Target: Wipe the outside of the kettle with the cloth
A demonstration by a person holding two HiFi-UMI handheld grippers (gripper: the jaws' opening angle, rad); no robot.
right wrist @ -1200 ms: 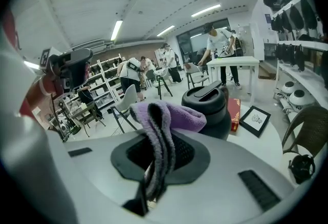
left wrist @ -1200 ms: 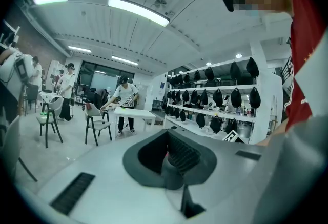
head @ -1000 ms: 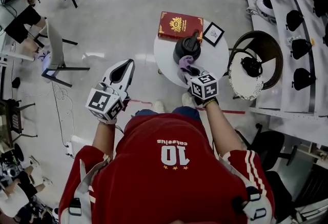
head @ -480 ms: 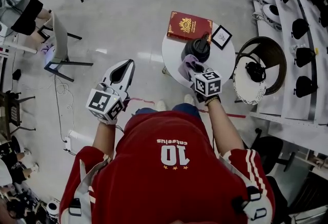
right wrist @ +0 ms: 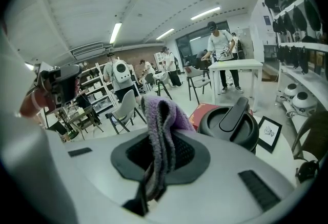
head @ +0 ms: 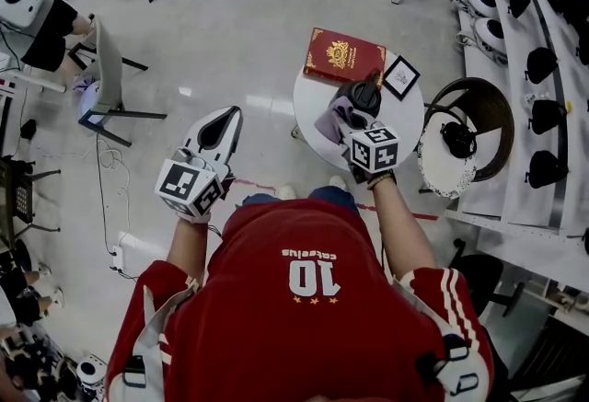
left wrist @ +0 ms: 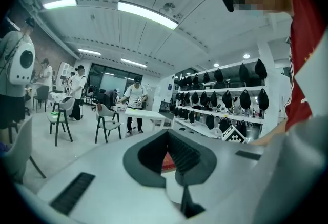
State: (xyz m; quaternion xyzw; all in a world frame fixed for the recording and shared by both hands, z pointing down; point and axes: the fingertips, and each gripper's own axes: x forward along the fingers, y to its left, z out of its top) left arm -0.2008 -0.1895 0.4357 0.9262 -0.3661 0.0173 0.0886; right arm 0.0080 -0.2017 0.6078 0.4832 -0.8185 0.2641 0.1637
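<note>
A black kettle [head: 361, 98] [right wrist: 231, 123] stands on the small round white table [head: 317, 130]. My right gripper [head: 348, 124] [right wrist: 160, 154] is shut on a purple cloth [head: 329, 118] [right wrist: 158, 128]. The cloth hangs at the kettle's near left side; whether it touches I cannot tell. In the right gripper view the cloth drapes over the jaws, with the kettle's lid and handle just to the right. My left gripper [head: 217, 131] [left wrist: 171, 152] is held over the floor, left of the table, shut with nothing in it.
A red book [head: 344, 56] and a small framed picture [head: 401, 75] lie on the table behind the kettle. A round chair [head: 465, 129] stands to the right, beside shelves of black helmets [head: 543, 51]. Chairs [head: 115, 83] and people stand at the far left.
The view has shifted, and the table and kettle now sit a little higher and further right. My right gripper with the cloth stays by the kettle's side. The left gripper has not moved.
</note>
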